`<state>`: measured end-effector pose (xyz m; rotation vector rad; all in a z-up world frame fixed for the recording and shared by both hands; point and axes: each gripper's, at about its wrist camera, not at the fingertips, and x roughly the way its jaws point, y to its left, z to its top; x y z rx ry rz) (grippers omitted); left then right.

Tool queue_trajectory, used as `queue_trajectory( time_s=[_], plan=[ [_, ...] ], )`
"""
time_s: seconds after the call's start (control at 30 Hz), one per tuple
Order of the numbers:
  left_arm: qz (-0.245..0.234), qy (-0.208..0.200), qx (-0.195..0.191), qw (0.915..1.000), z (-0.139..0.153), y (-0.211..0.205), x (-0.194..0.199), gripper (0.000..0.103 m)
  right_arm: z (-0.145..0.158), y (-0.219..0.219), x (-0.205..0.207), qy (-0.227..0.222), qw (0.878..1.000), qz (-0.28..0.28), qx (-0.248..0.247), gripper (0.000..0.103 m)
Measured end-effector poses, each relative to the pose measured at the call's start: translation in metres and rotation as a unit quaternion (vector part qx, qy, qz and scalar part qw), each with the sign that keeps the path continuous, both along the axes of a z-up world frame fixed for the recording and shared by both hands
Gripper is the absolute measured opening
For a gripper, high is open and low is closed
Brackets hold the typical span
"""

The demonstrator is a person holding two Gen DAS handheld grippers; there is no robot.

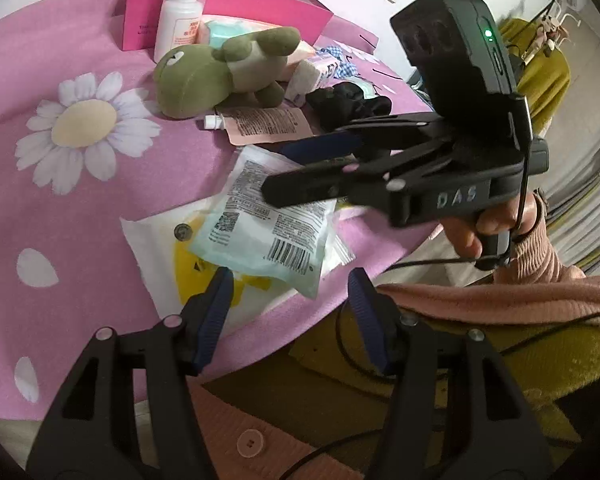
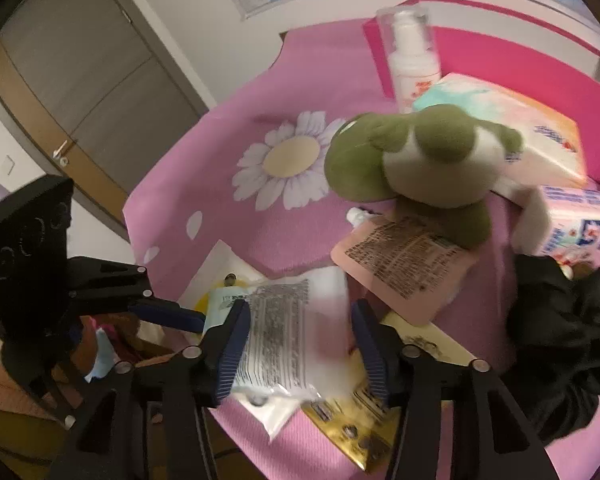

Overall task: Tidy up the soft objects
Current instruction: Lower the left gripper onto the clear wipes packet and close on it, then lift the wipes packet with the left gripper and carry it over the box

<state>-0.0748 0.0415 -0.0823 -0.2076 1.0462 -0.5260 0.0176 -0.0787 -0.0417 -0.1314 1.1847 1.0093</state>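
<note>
A green plush frog lies on the pink flowered mat. A pale blue soft pack with a barcode lies on a white and yellow bag at the mat's near edge. My left gripper is open and empty just short of the pack. My right gripper is open, its jaws on either side of the pack's far end. A black fabric piece lies to the right.
A white pump bottle and a pink box stand at the back. A pink pouch lies beside the frog. Tissue packs lie behind the frog. A gold packet lies by the mat's edge.
</note>
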Motion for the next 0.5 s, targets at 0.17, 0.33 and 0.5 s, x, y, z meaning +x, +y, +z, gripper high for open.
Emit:
queue_trajectory(
  time_s=[0.17, 0.33, 0.5],
  plan=[
    [0.017, 0.001, -0.005, 0.9998, 0.0, 0.005, 0.005, 0.051, 0.001, -0.002, -0.002, 0.002, 1.0, 0.008, 0.017, 0.056],
    [0.026, 0.001, -0.021, 0.9994, 0.0, 0.007, 0.013, 0.049, 0.002, -0.013, -0.005, -0.005, 1.0, -0.003, 0.028, 0.027],
    [0.019, 0.004, -0.02, 0.9996, 0.0, 0.005, 0.019, 0.039, 0.002, -0.021, 0.0, 0.003, 0.998, -0.022, 0.052, 0.013]
  ],
)
